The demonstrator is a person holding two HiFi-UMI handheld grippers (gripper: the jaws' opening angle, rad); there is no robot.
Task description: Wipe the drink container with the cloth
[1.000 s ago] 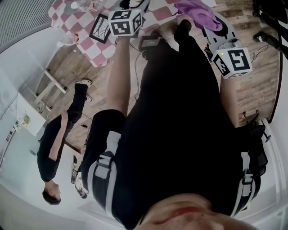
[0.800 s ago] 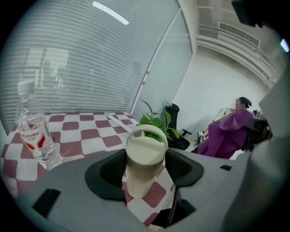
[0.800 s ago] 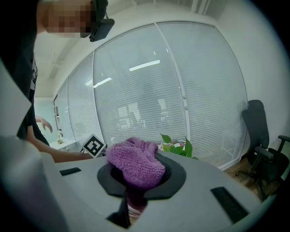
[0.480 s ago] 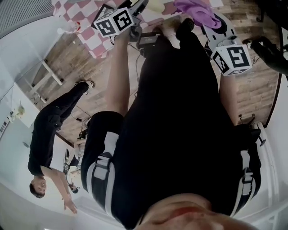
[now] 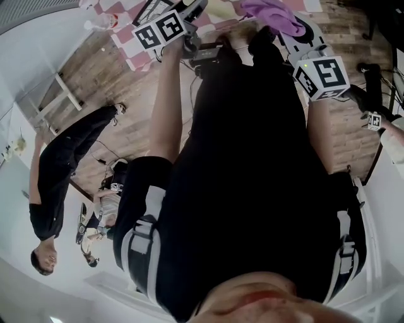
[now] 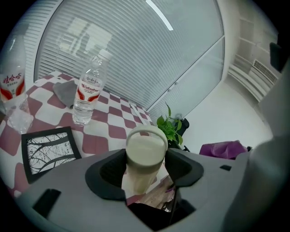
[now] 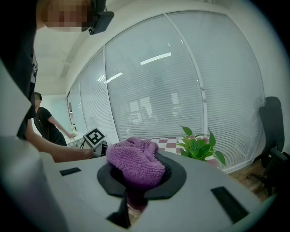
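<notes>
In the left gripper view a cream drink container (image 6: 146, 153) with a round lid stands upright between the black pads (image 6: 106, 174) of my left gripper (image 6: 146, 170), which is shut on its sides. It hangs over the near edge of a red-and-white checked table (image 6: 106, 131). My right gripper (image 7: 138, 176) is shut on a bunched purple cloth (image 7: 136, 164). The head view puts both at the top: the left gripper (image 5: 189, 16) with the container (image 5: 218, 7), the cloth (image 5: 271, 11) beside it and apart from it, in the right gripper (image 5: 287, 25).
On the table stand a water bottle (image 6: 88, 88), a second bottle (image 6: 11, 90), a black-framed print (image 6: 47, 149) and a grey rag (image 6: 65, 93). A potted plant (image 6: 170, 127) sits past the table's corner. A person (image 5: 60, 176) stands to my left, and an office chair (image 7: 272, 136) to the right.
My left gripper has rolled and slid to the left with the container in it. The right gripper with the cloth has shifted a little. The bystander has moved.
</notes>
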